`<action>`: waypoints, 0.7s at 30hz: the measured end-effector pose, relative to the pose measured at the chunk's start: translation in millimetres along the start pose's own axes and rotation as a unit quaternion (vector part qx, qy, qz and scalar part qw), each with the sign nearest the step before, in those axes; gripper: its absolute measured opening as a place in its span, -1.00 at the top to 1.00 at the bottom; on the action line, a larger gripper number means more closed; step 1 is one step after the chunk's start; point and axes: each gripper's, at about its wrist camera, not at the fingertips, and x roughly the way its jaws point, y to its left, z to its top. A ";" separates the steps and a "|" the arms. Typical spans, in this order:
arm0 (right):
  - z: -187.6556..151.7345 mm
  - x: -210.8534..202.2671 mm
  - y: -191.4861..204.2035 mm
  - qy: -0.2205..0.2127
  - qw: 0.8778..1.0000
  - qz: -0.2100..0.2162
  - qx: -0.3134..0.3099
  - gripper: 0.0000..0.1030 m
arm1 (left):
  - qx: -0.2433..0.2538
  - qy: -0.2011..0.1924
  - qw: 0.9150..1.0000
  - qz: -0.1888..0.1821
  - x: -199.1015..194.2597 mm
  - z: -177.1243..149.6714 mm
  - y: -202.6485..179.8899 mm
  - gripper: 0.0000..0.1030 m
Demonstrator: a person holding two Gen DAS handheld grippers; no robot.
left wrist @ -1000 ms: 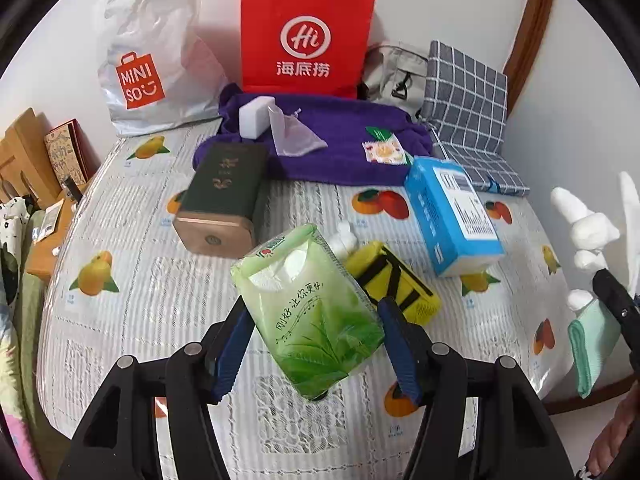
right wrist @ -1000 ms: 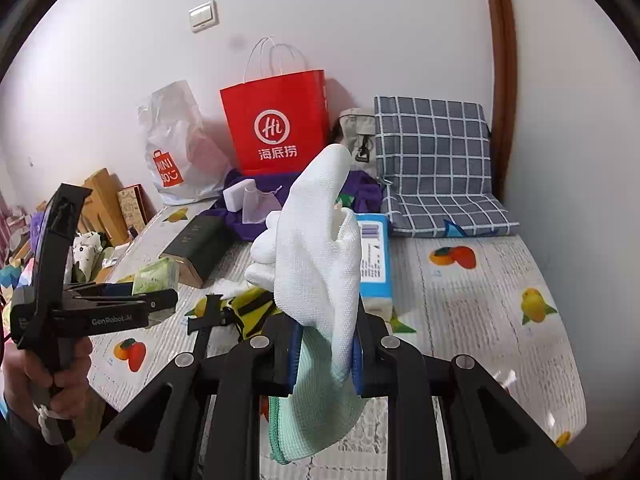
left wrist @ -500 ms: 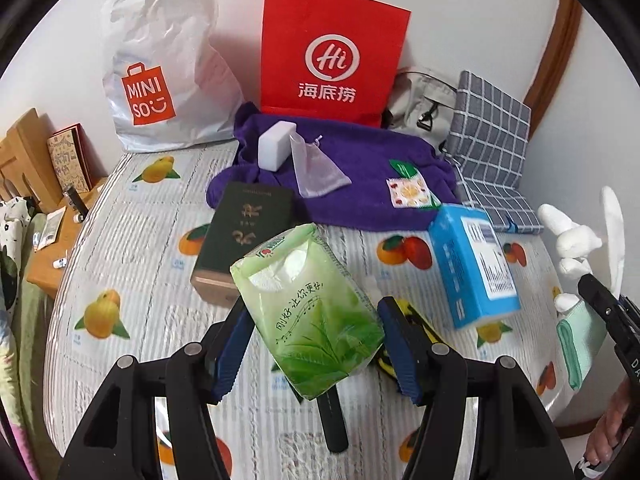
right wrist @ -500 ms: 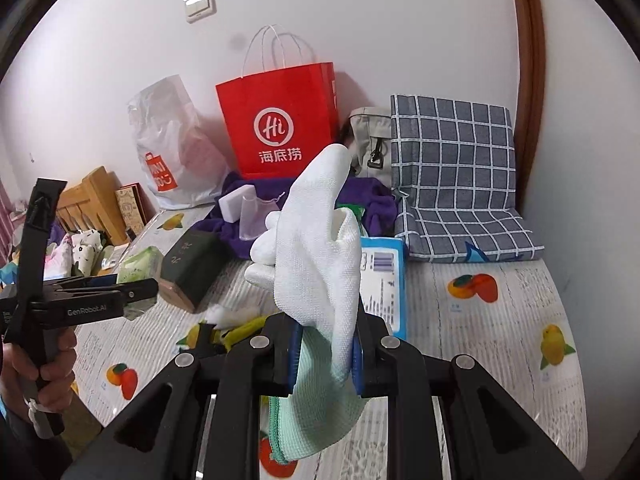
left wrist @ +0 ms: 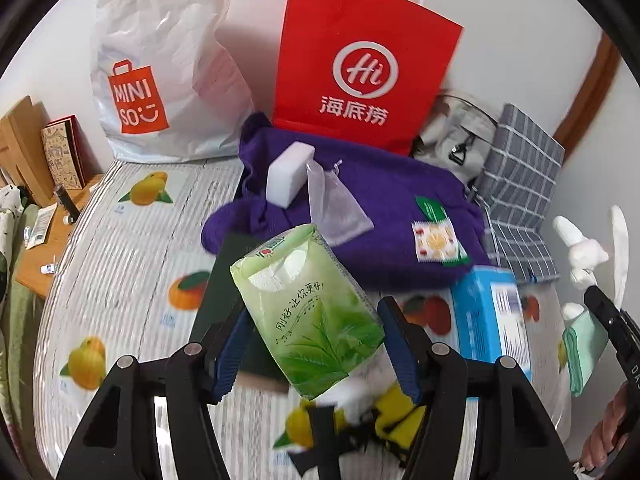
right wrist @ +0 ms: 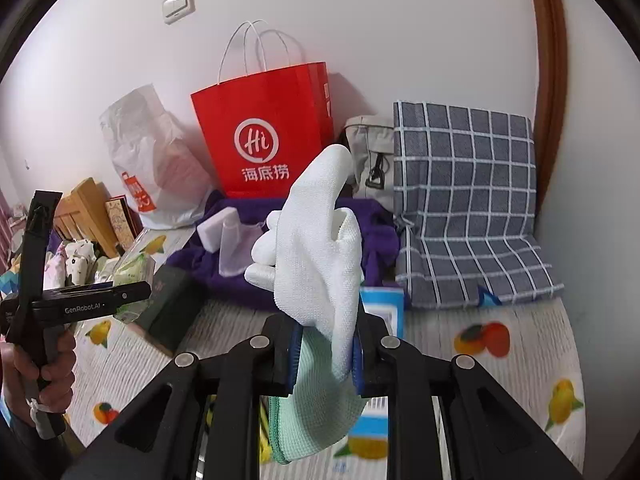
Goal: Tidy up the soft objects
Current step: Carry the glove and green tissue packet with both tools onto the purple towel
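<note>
My left claw (left wrist: 316, 344) clamped on green tissue pack (left wrist: 308, 312), pack held tilted at centre of left wrist frame, above bed (left wrist: 120, 248). My right claw (right wrist: 325, 354) pinched tight on white glove (right wrist: 320, 256), fingers of glove up, mint cuff hanging below pads, centre of right wrist frame. Purple towel (left wrist: 380, 208) upper centre, before red paper bag (left wrist: 364, 60).

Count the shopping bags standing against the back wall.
2. The red paper bag stands upright behind the purple cloth; the white plastic bag sits just to its left. Others may be hidden behind them.
</note>
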 end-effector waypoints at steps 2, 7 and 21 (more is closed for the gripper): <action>10.6 11.7 -2.0 0.001 1.000 0.005 0.001 0.61 | -0.009 -0.001 1.000 -0.003 8.3 11.9 1.9 -0.19; 32.8 35.8 -5.5 -0.001 1.000 0.012 0.001 0.61 | -0.031 0.000 0.999 -0.006 28.5 37.1 12.4 -0.19; 76.6 115.5 -4.5 0.028 0.999 0.021 -0.015 0.61 | -0.118 0.036 0.992 -0.006 93.7 69.8 36.7 -0.19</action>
